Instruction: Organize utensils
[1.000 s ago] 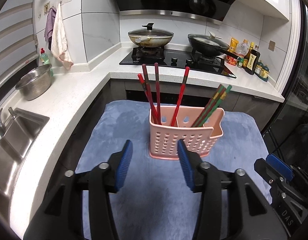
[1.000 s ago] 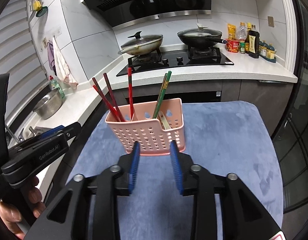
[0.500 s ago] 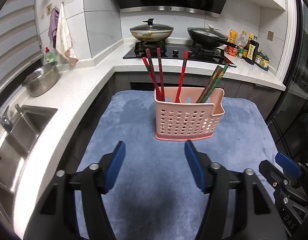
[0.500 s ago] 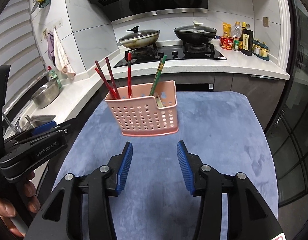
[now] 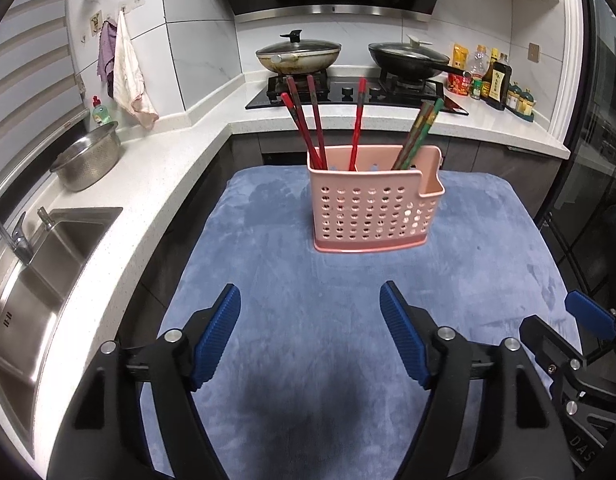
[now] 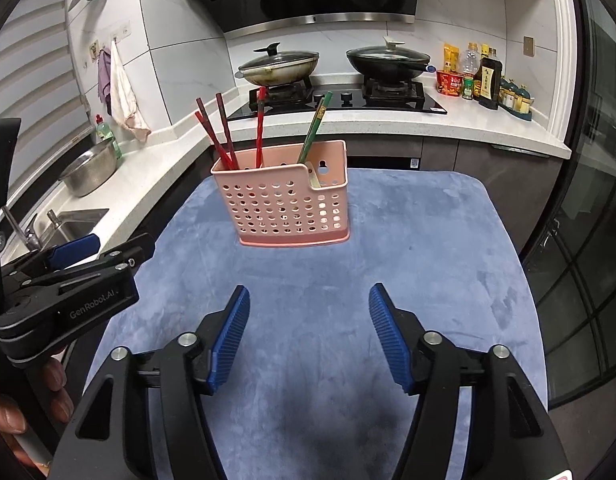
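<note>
A pink perforated utensil holder (image 5: 373, 204) stands upright on a blue mat (image 5: 347, 320); it also shows in the right wrist view (image 6: 286, 204). Red chopsticks (image 5: 313, 120) stand in its left part and green-brown chopsticks (image 5: 419, 132) lean in its right part. In the right wrist view the red chopsticks (image 6: 224, 132) and green chopsticks (image 6: 313, 128) show too. My left gripper (image 5: 309, 332) is open and empty, well short of the holder. My right gripper (image 6: 309, 328) is open and empty, also short of it.
A white counter (image 5: 148, 168) wraps the left and back, with a sink (image 5: 36, 280), a steel colander (image 5: 88, 156), a stove with two lidded pans (image 5: 298, 54) and bottles (image 5: 495, 80). The left gripper's body (image 6: 64, 292) shows at left in the right wrist view.
Both grippers have drawn back from the holder and opened wider. The holder and chopsticks have not moved.
</note>
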`<state>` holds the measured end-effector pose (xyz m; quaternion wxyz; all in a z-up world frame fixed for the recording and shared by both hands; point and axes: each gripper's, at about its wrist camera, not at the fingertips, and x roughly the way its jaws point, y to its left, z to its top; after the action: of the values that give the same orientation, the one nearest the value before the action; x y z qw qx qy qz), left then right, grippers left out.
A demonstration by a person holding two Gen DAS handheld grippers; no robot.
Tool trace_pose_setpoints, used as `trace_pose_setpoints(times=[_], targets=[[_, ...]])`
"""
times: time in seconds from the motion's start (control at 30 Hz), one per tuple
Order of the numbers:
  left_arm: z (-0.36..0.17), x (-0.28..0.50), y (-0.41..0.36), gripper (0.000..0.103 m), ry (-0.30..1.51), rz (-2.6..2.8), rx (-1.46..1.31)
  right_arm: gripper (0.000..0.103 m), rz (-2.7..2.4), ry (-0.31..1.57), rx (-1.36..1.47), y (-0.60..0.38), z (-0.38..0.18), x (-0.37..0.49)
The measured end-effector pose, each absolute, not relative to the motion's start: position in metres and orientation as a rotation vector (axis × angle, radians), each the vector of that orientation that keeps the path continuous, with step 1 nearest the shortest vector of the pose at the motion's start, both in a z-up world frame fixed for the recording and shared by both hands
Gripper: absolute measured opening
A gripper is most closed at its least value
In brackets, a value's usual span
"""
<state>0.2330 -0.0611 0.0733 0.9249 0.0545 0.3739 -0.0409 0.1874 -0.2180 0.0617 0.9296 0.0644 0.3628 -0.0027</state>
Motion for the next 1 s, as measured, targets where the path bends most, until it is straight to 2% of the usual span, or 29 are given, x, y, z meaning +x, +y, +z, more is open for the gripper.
trace_pose_setpoints(times=[0.2,0.37,0.47,0.7,0.77,0.8,1.0], targets=[[0.068,0.224,-0.063,0.075,0.777,-0.087,0.116,0.072,-0.006,0.762,0.142,-0.221,0.056,0.182],[0.066,0.22,-0.064,0.081,0.781,-0.086,0.123,0.075,-0.008,0.785,0.151,-0.223,0.052,0.181],[0.065,0.22,-0.064,0.083,0.787,-0.083,0.127,0.084,-0.015,0.792,0.142,-0.222,0.051,0.18],[0.061,0.217,-0.061,0.089,0.797,-0.063,0.129,0.085,-0.035,0.793,0.132,-0.224,0.05,0.178],[0.06,0.217,-0.06,0.091,0.801,-0.055,0.128,0.089,-0.035,0.798,0.135,-0.225,0.049,0.178],[0.059,0.218,-0.059,0.091,0.805,-0.051,0.125,0.096,-0.033,0.798,0.138,-0.226,0.048,0.178],[0.057,0.219,-0.054,0.093,0.813,-0.036,0.121,0.097,-0.055,0.798,0.123,-0.228,0.047,0.179]])
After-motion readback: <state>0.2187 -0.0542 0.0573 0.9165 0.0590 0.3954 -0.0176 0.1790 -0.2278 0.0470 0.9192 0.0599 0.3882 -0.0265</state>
